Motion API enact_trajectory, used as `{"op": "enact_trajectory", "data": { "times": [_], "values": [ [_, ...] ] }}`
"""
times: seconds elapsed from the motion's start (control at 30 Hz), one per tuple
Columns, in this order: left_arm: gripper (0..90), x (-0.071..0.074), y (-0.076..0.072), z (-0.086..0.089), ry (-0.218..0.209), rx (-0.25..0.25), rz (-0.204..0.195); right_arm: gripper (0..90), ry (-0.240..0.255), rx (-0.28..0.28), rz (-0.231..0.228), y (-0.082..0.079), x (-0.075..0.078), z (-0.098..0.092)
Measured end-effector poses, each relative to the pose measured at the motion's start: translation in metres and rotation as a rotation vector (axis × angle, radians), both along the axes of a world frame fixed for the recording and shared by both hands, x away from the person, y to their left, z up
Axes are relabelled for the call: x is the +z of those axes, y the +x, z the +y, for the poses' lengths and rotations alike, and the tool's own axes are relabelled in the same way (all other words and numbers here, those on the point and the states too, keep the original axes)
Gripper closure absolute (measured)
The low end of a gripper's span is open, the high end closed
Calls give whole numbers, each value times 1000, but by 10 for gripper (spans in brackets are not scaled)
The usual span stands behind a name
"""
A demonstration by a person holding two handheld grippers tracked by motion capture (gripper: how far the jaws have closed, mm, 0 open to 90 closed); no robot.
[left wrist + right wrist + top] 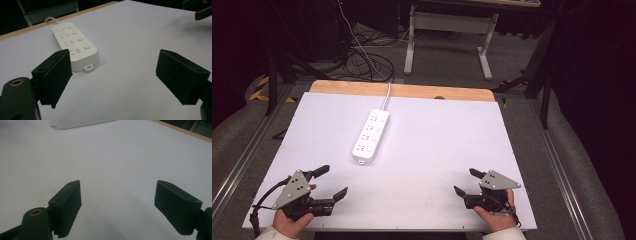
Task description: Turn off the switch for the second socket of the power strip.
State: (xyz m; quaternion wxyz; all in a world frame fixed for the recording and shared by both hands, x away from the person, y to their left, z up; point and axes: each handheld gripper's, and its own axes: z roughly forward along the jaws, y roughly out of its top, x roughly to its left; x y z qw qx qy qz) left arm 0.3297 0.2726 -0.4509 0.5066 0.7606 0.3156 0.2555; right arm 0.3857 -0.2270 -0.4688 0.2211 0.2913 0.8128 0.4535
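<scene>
My left gripper (pixel 331 180) rests at the near left corner of the flat white table top (pixel 437 150), jaws spread wide on nothing. My right gripper (pixel 466 181) sits at the near right, equally wide and empty. Farther off, left of centre, lies the white plastic power strip (pixel 371 136), its cord trailing to the far edge.

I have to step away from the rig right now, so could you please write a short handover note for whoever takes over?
Left gripper: open, holding nothing, low at the near left of the white board.
Right gripper: open, holding nothing, at the near right.
Power strip: lies flat on the board, left of centre, its cord running off the far edge; nearer the left gripper.
Done: nothing touched.
Left: probably reach for and handle the strip.
</scene>
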Motion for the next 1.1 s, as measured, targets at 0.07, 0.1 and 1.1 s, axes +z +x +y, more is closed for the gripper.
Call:
{"op": "enact_trajectory", "data": {
  "times": [0.07, 0.1, 1.1],
  "values": [
    [120, 1, 0, -1, 2, 0, 9, 224, 1, 1, -1, -1, 0, 0],
    [120, 1, -1, -1, 7, 3, 9, 223, 1, 3, -3, -1, 0, 0],
    [324, 19, 0, 0, 30, -7, 64, 247, 8, 22, 3, -2, -1, 2]
  ]
}}
